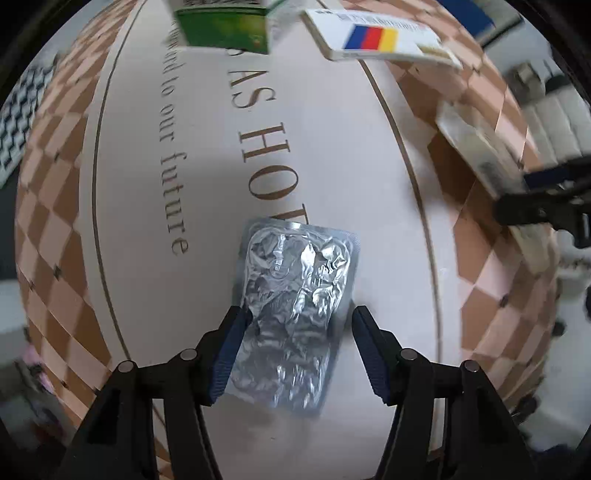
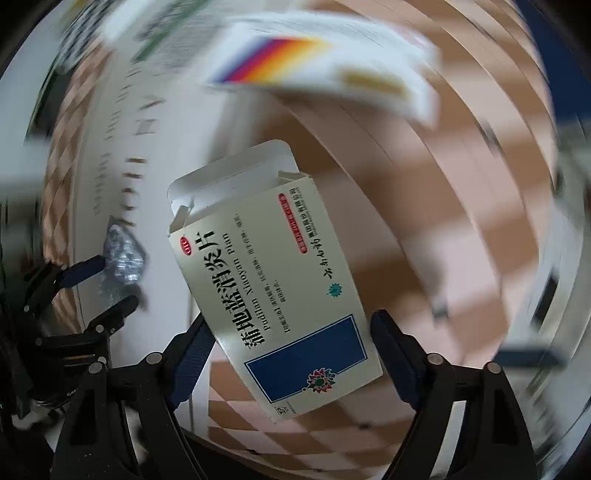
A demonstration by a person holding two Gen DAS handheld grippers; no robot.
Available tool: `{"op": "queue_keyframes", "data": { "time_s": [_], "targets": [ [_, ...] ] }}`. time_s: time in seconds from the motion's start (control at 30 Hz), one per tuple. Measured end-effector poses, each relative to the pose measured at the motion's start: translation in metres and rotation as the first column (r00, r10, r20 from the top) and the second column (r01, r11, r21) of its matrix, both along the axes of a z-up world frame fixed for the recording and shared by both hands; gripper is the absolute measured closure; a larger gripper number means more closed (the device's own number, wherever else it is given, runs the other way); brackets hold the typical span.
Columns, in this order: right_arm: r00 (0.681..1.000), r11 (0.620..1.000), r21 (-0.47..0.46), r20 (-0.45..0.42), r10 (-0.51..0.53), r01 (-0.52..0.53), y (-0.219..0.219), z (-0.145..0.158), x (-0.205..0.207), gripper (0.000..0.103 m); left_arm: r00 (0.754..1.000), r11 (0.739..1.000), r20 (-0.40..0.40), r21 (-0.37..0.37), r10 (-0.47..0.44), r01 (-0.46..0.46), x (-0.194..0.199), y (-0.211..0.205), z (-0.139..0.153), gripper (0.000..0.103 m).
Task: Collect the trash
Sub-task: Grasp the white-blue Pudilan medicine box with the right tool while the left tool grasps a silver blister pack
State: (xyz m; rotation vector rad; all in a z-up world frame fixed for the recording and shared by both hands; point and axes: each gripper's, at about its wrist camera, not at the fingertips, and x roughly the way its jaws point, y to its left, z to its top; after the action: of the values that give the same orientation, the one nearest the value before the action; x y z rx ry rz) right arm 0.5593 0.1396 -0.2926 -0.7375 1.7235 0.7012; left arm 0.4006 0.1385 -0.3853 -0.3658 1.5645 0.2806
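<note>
The left gripper (image 1: 299, 332) loosely straddles a foil blister pack (image 1: 295, 295) at lower centre, while the right gripper (image 2: 288, 332) brackets a medicine box (image 2: 273, 295), its grip unclear.

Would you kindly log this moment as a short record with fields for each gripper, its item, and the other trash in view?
surface: printed mat with checkered border
left gripper: silver blister pack between its fingers
right gripper: around a white medicine box, its end flap open
other trash: green box; white box with colour stripes
</note>
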Motion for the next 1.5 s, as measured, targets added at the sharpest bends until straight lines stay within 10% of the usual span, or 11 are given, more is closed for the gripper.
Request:
{"op": "queue_keyframes", "data": {
  "time_s": [0.13, 0.43, 0.53, 0.93, 1.17, 1.27, 1.5],
  "targets": [
    [0.984, 0.988, 0.028, -0.096, -0.151, 0.154, -0.037, -0.011, -0.005, 0.011, 0.999, 0.999, -0.031, 0.032, -0.034, 0.035, 0.019, -0.013, -0.006, 0.045],
    [0.992, 1.0, 0.028, 0.128, 0.009, -0.013, -0.019, -0.01, -0.035, 0.008, 0.996, 0.996, 0.01, 0.029, 0.084, -0.085, -0.02, -0.019, 0.004, 0.053],
    [0.976, 0.999, 0.016, 0.215, 0.025, -0.029, -0.022, -0.007, -0.047, 0.024, 0.99, 0.99, 0.023, 0.04, 0.136, -0.137, -0.039, -0.01, 0.009, 0.053],
    [0.955, 0.985, 0.155, 0.271, -0.119, 0.079, -0.059, 0.036, -0.098, 0.025, 0.962, 0.971, 0.146, 0.04, 0.228, -0.236, -0.088, -0.021, 0.054, 0.059],
    [0.942, 0.969, 0.172, 0.256, -0.216, 0.175, -0.057, 0.045, -0.098, 0.025, 0.975, 0.978, 0.075, -0.028, 0.209, -0.207, -0.082, -0.005, 0.026, 0.052],
    [0.94, 0.966, 0.166, 0.247, -0.234, 0.196, -0.06, 0.037, -0.091, 0.025, 0.986, 0.987, 0.045, -0.031, 0.159, -0.158, -0.069, -0.005, 0.014, 0.031],
    [0.945, 0.967, 0.169, 0.234, -0.229, 0.193, -0.064, 0.03, -0.08, 0.025, 0.988, 0.989, 0.046, 0.037, 0.145, -0.146, -0.052, -0.021, 0.015, 0.038]
  ]
}}
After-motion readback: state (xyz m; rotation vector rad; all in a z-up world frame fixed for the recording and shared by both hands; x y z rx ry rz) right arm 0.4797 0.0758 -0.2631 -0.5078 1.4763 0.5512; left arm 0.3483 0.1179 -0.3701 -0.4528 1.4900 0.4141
